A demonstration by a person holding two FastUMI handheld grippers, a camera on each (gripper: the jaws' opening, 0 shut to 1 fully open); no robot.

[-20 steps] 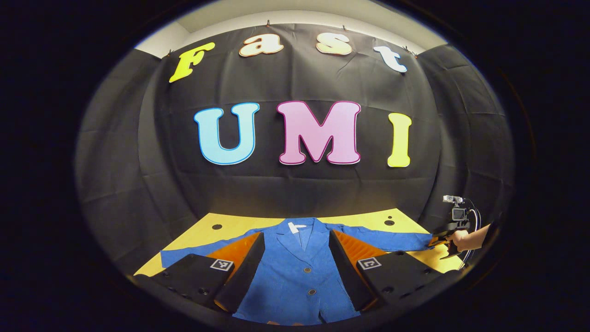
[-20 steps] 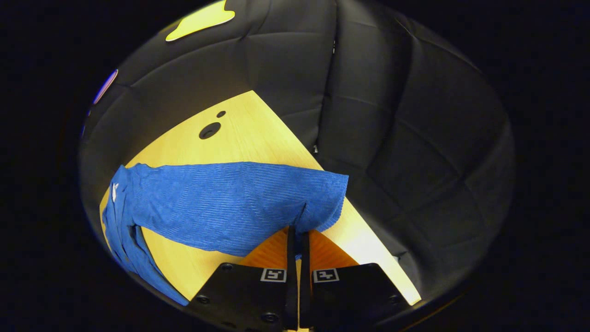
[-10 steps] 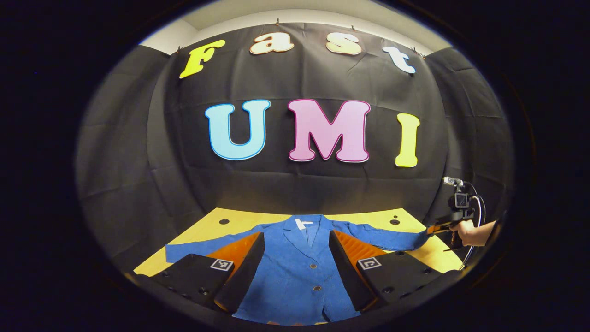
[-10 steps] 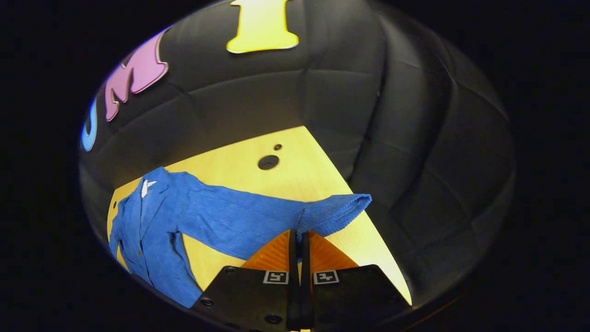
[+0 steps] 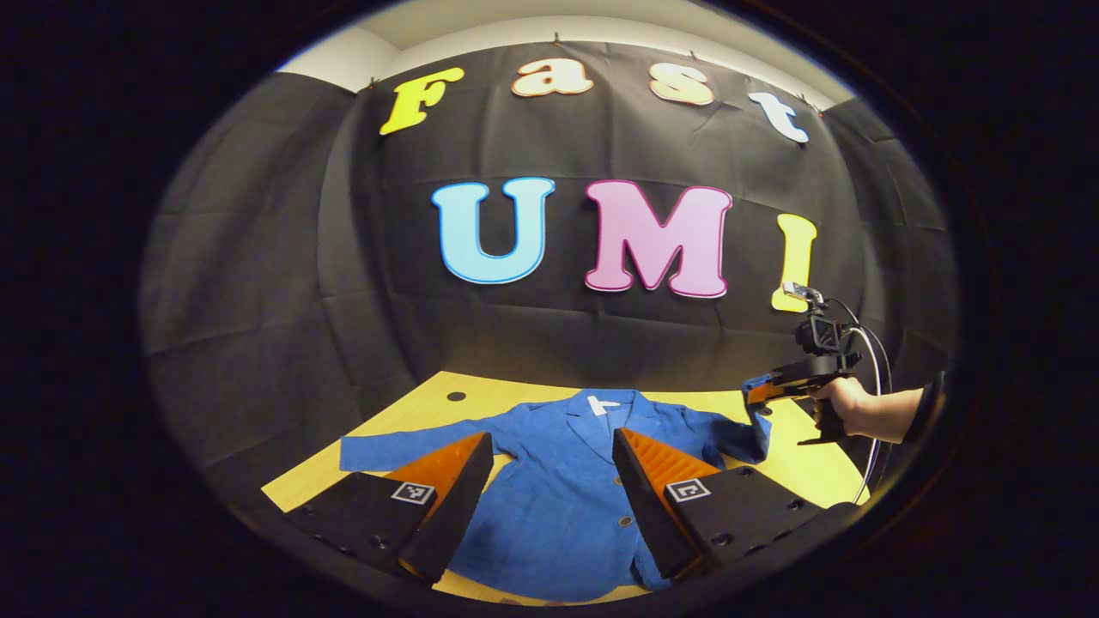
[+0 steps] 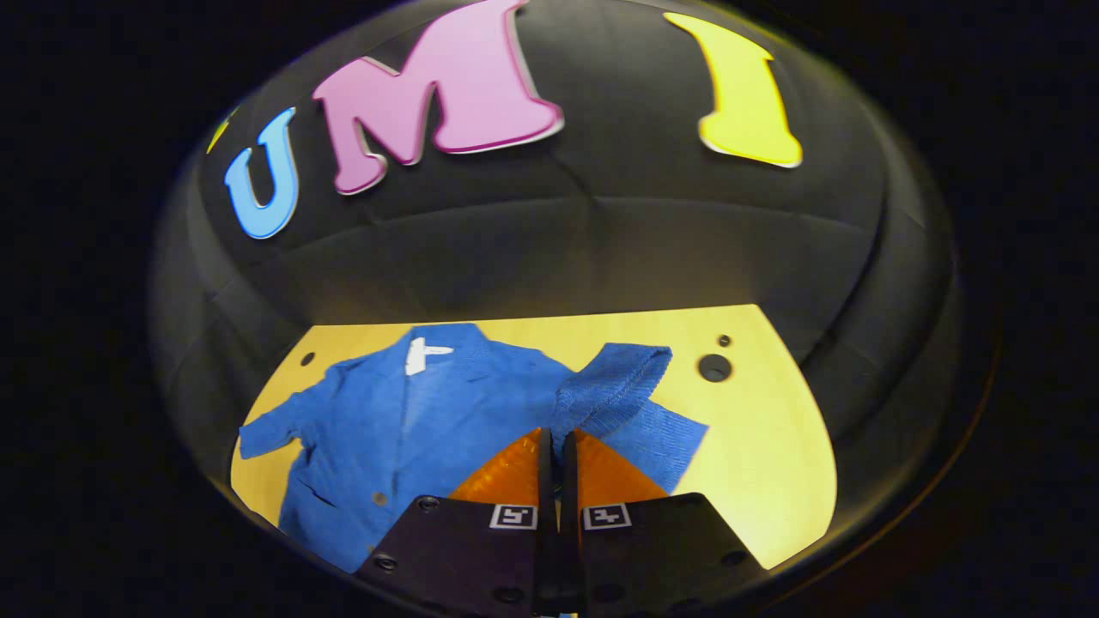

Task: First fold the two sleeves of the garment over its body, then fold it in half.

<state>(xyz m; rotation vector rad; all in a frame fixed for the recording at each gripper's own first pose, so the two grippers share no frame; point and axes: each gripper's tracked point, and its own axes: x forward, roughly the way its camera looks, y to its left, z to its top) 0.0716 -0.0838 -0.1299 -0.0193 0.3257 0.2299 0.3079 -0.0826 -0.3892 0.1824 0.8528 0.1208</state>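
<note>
A blue buttoned jacket lies face up on the yellow table, collar toward the back wall. My left gripper hovers open above the jacket's body, its fingers spread wide with nothing between them. In the left gripper view the right gripper is at the far right, held by a hand, lifting the jacket's sleeve cuff off the table. In the right gripper view the right gripper is shut on that sleeve, which rises above the jacket. The other sleeve lies flat, stretched out.
The table has round holes near its back corners. Black cloth walls close in the table at the back and both sides. A cable hangs from the right gripper's handle.
The right gripper has raised the sleeve end off the table and carried it inward toward the jacket's body, turning to face the back wall. The left gripper has shifted left, staying open.
</note>
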